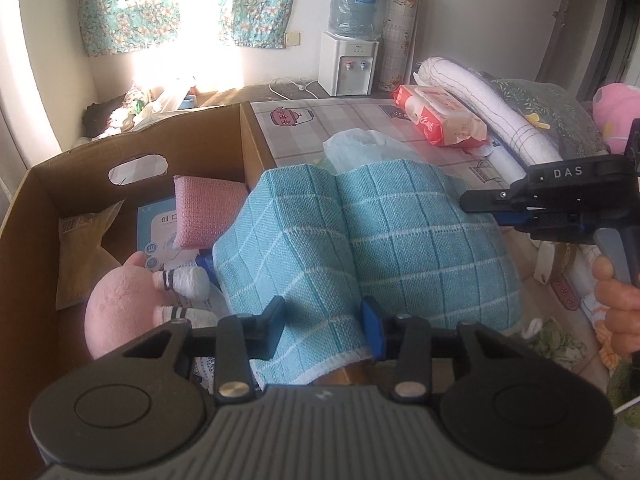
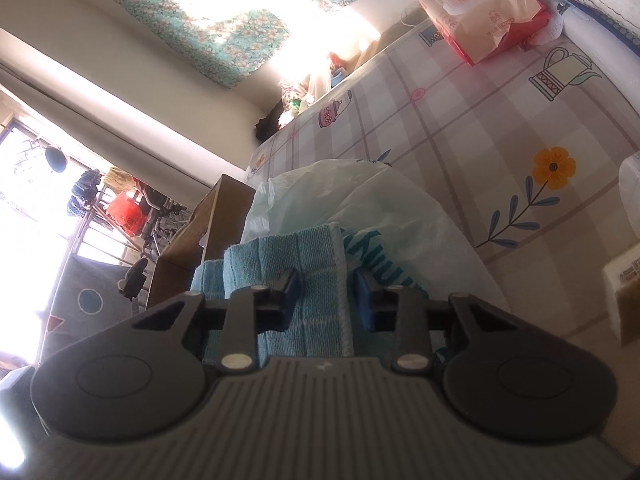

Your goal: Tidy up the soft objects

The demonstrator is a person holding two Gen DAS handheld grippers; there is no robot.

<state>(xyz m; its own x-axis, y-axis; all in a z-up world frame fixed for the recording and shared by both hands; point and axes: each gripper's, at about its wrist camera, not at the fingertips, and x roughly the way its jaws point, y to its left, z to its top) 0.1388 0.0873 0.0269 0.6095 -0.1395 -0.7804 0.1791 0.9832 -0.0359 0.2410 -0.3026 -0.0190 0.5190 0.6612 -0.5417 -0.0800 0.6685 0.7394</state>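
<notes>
Both jaws of the left gripper [image 1: 322,322] clamp the near hem of the blue checked towel [image 1: 360,236], which fills the gap between the blue pads. In the left wrist view the towel hangs folded in two humps with a crease running away from the camera, its long axis stretching sideways from this grip toward the right gripper [image 1: 480,204], whose black fingers pinch the towel's far right edge. A hand [image 1: 618,300] wraps that gripper's handle. To the left stands an open cardboard box [image 1: 44,208], holding a pink sponge pad [image 1: 204,212], a pink plush toy [image 1: 120,316], a blue packet [image 1: 158,228] and a brown envelope [image 1: 80,248]. The towel's left corner overlaps the box's right wall. Behind it lie a pale plastic bag [image 1: 360,142], a red tissue pack [image 1: 436,120] and a rolled white quilt [image 1: 480,92] on the checked tablecloth [image 1: 320,116].

From the right wrist view, the right gripper [image 2: 326,300] is clenched on a towel fold [image 2: 316,276] that stands upright between its pads, hem edge to the right. The plastic bag [image 2: 380,208] bulges just beyond; the box corner [image 2: 224,216] rises to the left. Open tablecloth [image 2: 480,120] spreads to the right, up to the tissue pack [image 2: 484,12].
</notes>
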